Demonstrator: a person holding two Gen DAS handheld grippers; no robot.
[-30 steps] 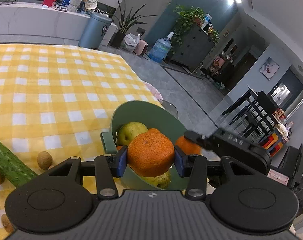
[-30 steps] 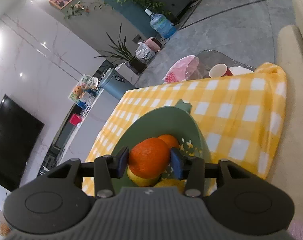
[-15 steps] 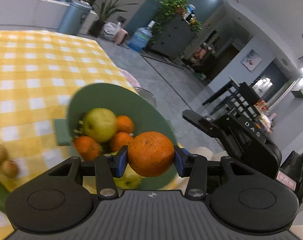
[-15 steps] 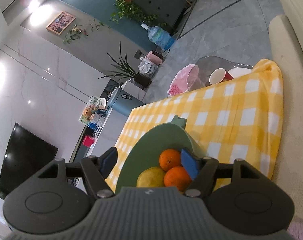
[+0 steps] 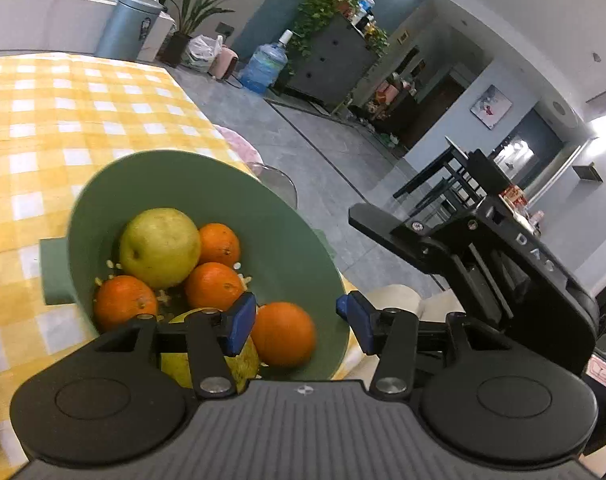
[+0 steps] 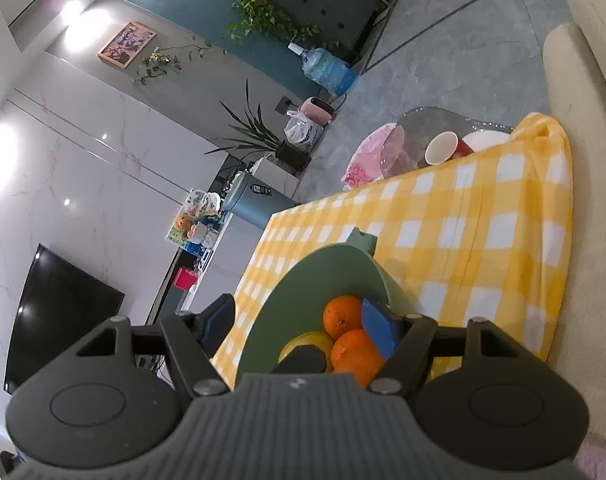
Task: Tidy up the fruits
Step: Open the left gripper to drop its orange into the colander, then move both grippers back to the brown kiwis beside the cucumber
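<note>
The left gripper (image 5: 296,322) hung over the near rim of the green bowl (image 5: 223,184), its blue pads (image 5: 241,322) spread and just then widening, an orange (image 5: 283,334) lying loose between them, close to the left pad but seemingly free of both; that orange looked slightly blurred, so contact with the pad could not be ruled out. Under it lay a yellow-green fruit (image 5: 247,364), partly hidden by the gripper. Further into the bowl sat three more oranges (image 5: 213,286) and a large pear (image 5: 159,246), all touching or nearly so. The right gripper (image 6: 299,326) stood over the same bowl (image 6: 303,280) from the other side, its jaws wide apart and holding nothing, two oranges (image 6: 343,316) and a yellow fruit (image 6: 307,342) showing between them below. The bowl rested on the yellow checked cloth (image 5: 83,120) near the table's edge. Beyond the cloth's far corner stood a red cup (image 6: 443,148) on a glass table. Farther off were a grey bin (image 5: 131,26), a potted plant (image 5: 191,12) and a water bottle (image 5: 267,64) on the floor.
</note>
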